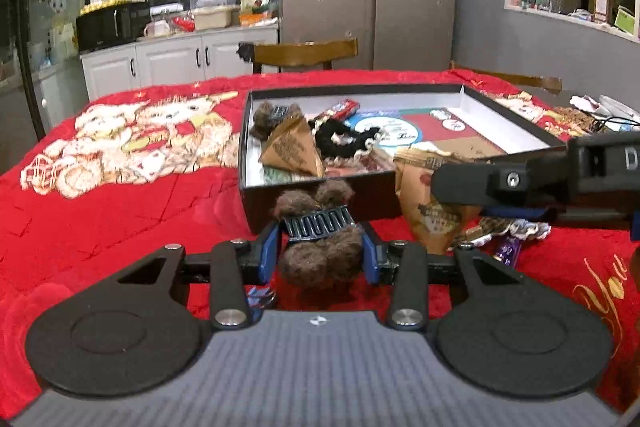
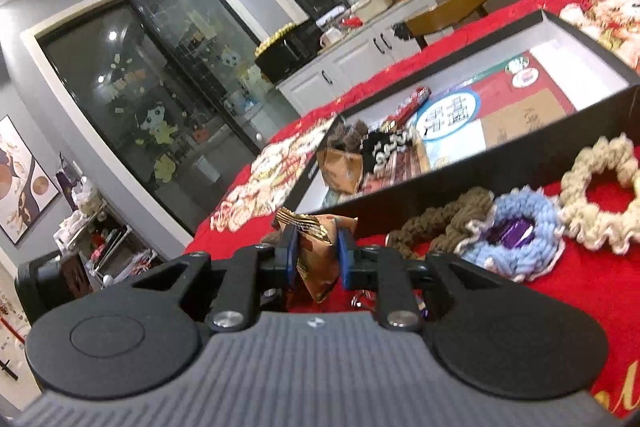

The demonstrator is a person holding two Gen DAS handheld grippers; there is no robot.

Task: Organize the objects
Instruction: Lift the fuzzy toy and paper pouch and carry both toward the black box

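Left gripper (image 1: 320,253) clamps a furry brown hair claw (image 1: 320,247) before the black box (image 1: 320,199). Only right wrist view shows scrunchies (image 2: 516,231); right gripper (image 2: 318,253) pinches a tan snack packet (image 2: 314,247).

The cloth (image 1: 120,211) on the counter is bright red, with a pattern of cream and pale yellow bears and some gold script. The box (image 1: 316,199) is black outside and white inside. The furry hair clip (image 1: 320,243) is dark brown with a black comb part — the fingers (image 1: 268,251) beside it have blue pads. The snack packet (image 2: 316,251) is tan and brown. Three scrunchies lie there: one brown (image 2: 440,223), one light blue (image 2: 520,227) with a white edge, one beige (image 2: 600,195).
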